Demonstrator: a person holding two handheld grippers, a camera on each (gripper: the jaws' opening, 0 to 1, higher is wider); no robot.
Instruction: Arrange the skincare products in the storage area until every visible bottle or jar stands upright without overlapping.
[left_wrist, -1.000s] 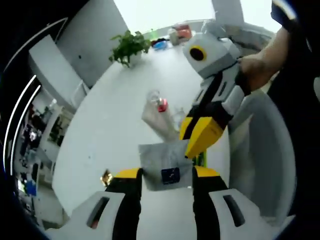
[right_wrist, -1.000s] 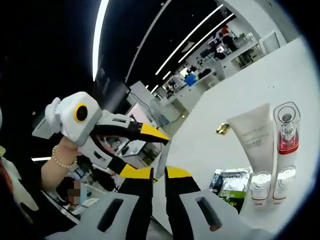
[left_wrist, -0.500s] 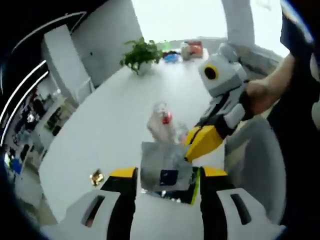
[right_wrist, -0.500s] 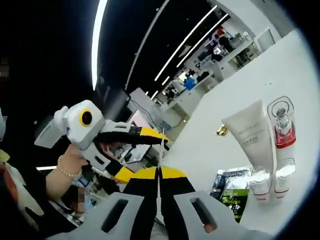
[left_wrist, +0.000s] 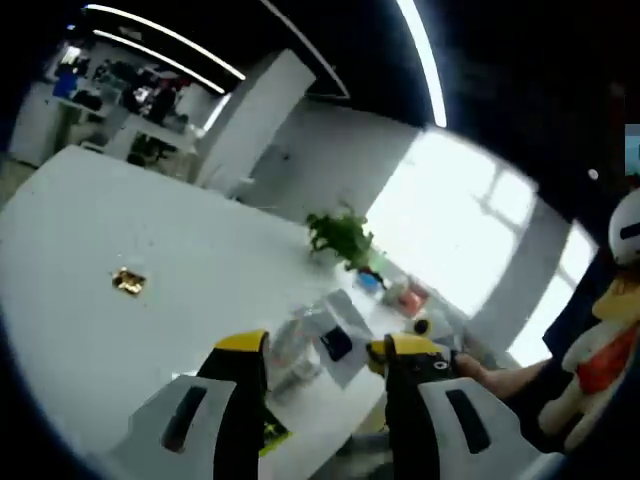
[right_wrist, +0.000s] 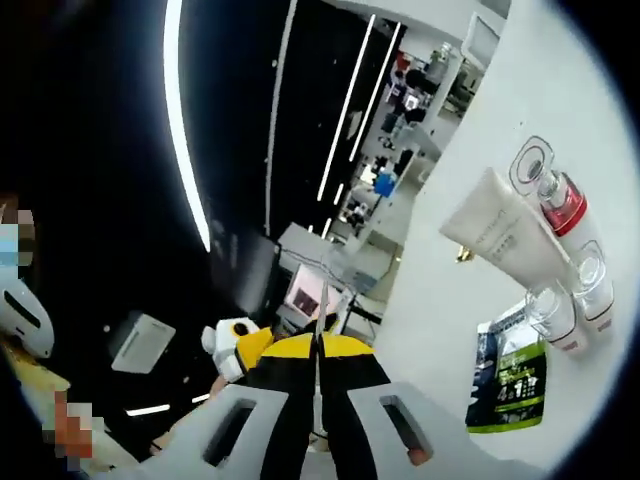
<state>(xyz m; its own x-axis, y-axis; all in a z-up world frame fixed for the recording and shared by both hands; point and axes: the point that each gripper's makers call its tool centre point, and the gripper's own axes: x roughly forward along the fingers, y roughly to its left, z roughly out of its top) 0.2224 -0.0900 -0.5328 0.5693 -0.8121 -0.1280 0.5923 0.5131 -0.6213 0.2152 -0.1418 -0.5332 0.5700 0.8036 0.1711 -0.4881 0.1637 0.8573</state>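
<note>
Edgewise, right gripper (right_wrist: 316, 350) pinches sachet (right_wrist: 318, 325) upright

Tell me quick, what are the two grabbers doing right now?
Left gripper: open, holding nothing; a silvery packet shows between its jaws.
Right gripper: shut on the thin edge of a silvery packet.

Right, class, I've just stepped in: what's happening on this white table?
A person is sorting skincare products with two handheld grippers. The right gripper is shut on a thin silver sachet held edge-on. The left gripper is open, with nothing gripped. On the white table lie a white tube, a clear bottle with a red band, two small clear bottles and a green packet, all flat, so nothing stands upright yet.
</note>
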